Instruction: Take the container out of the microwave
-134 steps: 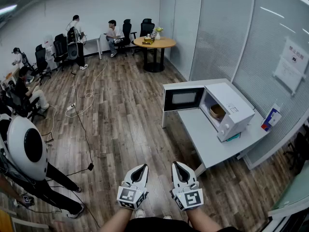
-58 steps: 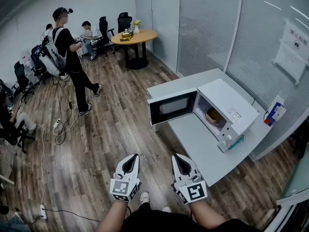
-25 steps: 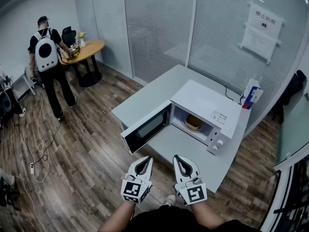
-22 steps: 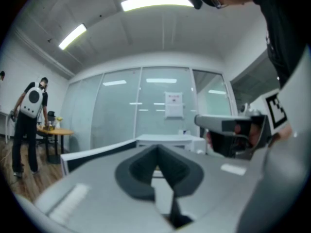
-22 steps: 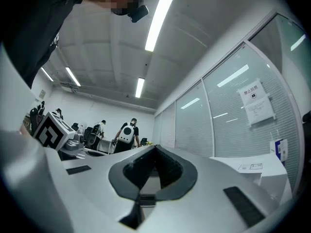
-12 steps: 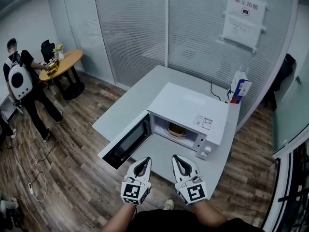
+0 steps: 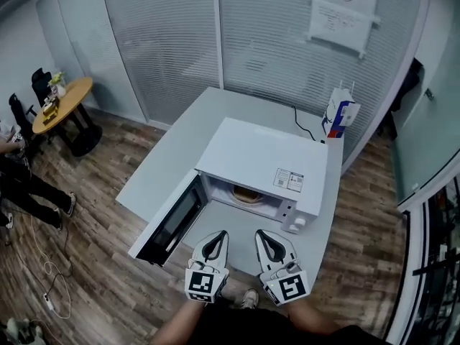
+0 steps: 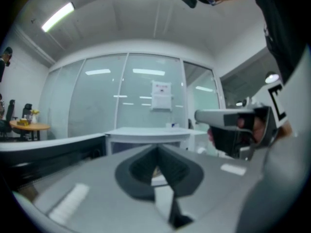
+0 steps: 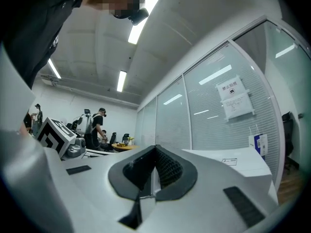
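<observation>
A white box-shaped microwave oven [image 7: 262, 165] stands on a pale grey rectangular counter [image 7: 188, 141] set against a wall of glass panels with blinds. Its dark-windowed door [image 7: 169, 221] is swung wide open to the left. Inside the lit cavity sits the round tan container [image 7: 246, 193], resting on the oven floor near the middle. Only its near part shows under the oven's top, and what it holds cannot be made out. The white control knobs [image 7: 292, 225] are on the right of the oven's front face.

Both tongs are held side by side low in the head view, pointing toward the oven mouth and well short of it. The left tongs [image 7: 218, 236] are pressed together with nothing between them, and their own view shows the two dark pads meeting in a line. The right tongs [image 7: 261, 235] are likewise closed tight and empty. Neither touches the oven, the door or the container.

At the counter's far right corner stands a blue, white and red carton [image 7: 341, 116], upright and apart from the oven. A white paper notice [image 7: 343, 7] hangs on the glass above it. To the far left, on the brown wooden plank floor [image 7: 93, 185], is a round wooden table [image 7: 66, 100] with a few small objects on top, and dark office chairs stand just beside it
</observation>
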Demonstrator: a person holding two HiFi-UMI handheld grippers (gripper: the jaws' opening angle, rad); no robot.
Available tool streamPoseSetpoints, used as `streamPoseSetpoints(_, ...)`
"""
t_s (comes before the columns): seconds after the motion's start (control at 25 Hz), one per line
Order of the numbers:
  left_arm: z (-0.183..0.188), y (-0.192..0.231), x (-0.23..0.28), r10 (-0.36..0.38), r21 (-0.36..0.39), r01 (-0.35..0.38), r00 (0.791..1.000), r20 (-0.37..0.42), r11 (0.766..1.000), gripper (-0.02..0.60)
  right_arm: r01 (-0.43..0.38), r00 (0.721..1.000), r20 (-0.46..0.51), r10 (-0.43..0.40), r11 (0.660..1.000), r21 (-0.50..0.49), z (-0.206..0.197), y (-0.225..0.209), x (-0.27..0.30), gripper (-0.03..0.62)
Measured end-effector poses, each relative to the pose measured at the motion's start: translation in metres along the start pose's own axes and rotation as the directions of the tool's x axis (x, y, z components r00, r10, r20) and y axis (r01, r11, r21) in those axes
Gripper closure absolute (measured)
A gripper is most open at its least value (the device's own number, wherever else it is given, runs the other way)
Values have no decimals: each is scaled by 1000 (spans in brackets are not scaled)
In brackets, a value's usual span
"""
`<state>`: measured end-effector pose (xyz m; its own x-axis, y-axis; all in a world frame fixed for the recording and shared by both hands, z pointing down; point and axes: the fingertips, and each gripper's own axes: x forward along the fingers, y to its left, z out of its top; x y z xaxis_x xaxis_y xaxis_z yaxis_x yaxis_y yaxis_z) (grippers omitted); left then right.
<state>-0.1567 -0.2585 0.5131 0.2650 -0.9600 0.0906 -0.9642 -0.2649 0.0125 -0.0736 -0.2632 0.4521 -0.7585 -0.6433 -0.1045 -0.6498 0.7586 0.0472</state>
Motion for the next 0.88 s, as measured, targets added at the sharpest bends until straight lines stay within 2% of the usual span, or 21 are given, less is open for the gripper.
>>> streamPoseSetpoints(0.32, -30, 11, 46, -23, -18, 22, 997, -70, 1000, 575, 113, 991, -78, -112, 994, 9, -31, -29, 5, 595)
streamPoseSetpoints(0.52, -56, 5, 66, -26, -33, 22, 993, -114, 999, 567, 143, 980, -137, -141, 990, 9, -53, -39, 4, 595)
streamPoseSetpoints(0.56, -60, 4, 72, -33, -27, 30, 992, -118, 999, 536, 145, 979, -146, -142, 989, 8, -57, -42, 6, 595)
streamPoseSetpoints(0.6, -64, 4, 79, -39, -21, 36, 992, -121, 999, 465, 146, 978, -151, -144, 989, 6, -61, -45, 8, 595)
streamPoseSetpoints(0.64, -68, 6, 87, -41, -18, 39, 991, -124, 999, 367, 148, 977, -155, -145, 989, 4, -65, -48, 10, 595)
streamPoseSetpoints(0.68, -72, 8, 94, -38, -17, 36, 991, -130, 999, 319, 150, 976, -162, -147, 989, 3, -70, -51, 12, 595)
streamPoseSetpoints(0.76, -84, 13, 109, -23, -19, 21, 988, -152, 1000, 277, 159, 971, -183, -155, 987, 7, -81, -56, 13, 595)
streamPoseSetpoints(0.88, -109, 17, 133, -13, -9, 11, 973, -229, 1000, 160, 177, 962, -214, -168, 984, 24, -98, -61, 13, 595)
